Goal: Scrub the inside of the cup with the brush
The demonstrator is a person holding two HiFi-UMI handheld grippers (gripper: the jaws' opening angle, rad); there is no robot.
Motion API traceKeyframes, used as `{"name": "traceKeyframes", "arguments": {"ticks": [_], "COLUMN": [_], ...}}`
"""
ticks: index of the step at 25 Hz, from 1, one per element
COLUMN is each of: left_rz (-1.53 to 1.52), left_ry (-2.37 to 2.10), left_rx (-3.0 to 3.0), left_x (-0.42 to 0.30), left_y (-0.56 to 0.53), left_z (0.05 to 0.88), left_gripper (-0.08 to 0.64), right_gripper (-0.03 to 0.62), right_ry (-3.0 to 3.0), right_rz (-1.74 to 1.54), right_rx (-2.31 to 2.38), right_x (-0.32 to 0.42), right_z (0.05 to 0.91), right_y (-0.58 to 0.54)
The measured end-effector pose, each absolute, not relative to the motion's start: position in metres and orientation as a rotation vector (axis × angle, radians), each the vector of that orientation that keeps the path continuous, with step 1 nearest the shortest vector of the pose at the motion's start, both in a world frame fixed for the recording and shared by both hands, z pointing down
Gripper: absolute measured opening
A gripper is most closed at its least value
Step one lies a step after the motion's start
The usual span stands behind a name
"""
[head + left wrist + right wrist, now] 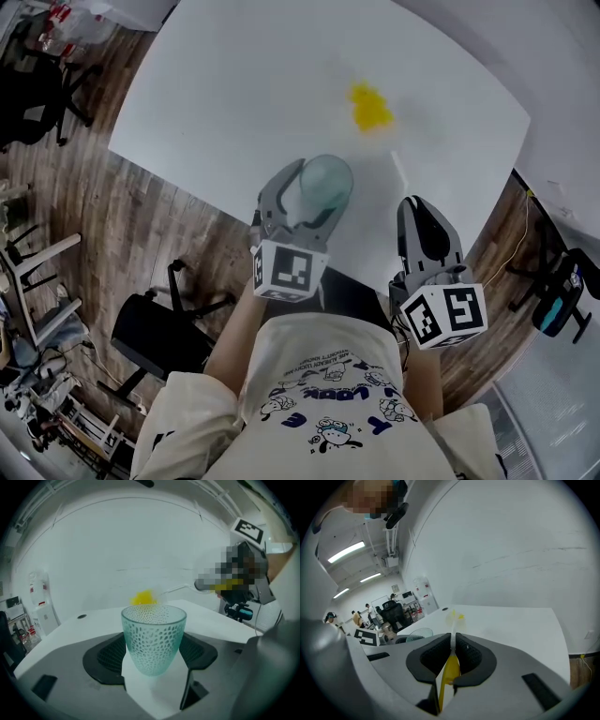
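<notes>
The white counter looks slick. A sideways shove from the brush could make the cup skate or tip toward the near edge, at the lower middle of the head view.

The left claw is spread wide, its pads set against the rounded lower sides of the cup, and that tapered wall could slip out of the hold. The cup stands upright. It is a translucent teal tumbler with a pebbled pattern, and it looks empty.

The right claw is pinched almost shut on the brush at its yellow handle. The thin clear stem may flex or twist in that grip. The brush's yellow bristle head is at upper centre of the head view, well apart from the cup.
</notes>
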State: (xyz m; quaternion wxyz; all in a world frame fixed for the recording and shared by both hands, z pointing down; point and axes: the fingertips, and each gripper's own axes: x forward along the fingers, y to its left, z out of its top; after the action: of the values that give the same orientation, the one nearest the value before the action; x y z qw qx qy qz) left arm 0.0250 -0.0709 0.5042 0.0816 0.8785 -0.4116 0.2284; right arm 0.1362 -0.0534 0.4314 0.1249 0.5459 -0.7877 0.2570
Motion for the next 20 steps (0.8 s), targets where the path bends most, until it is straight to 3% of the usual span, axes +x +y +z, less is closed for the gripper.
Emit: {"name": "traceKeyframes", "arguments": {"ticks": [20], "left_rz": [0.958], "left_ry": [-1.388], "left_rx": [2.638], "left_x": [-0.050], "left_y": [-0.119], "left_z": [0.455], "left_gripper": [0.354], "right_gripper": [0.046], "right_ry": [-2.524], "right_rz": [0.625], "right_rx": [1.149], "right_x": [0.103], "right_z": [0.340], "right_y": [-0.030]}}
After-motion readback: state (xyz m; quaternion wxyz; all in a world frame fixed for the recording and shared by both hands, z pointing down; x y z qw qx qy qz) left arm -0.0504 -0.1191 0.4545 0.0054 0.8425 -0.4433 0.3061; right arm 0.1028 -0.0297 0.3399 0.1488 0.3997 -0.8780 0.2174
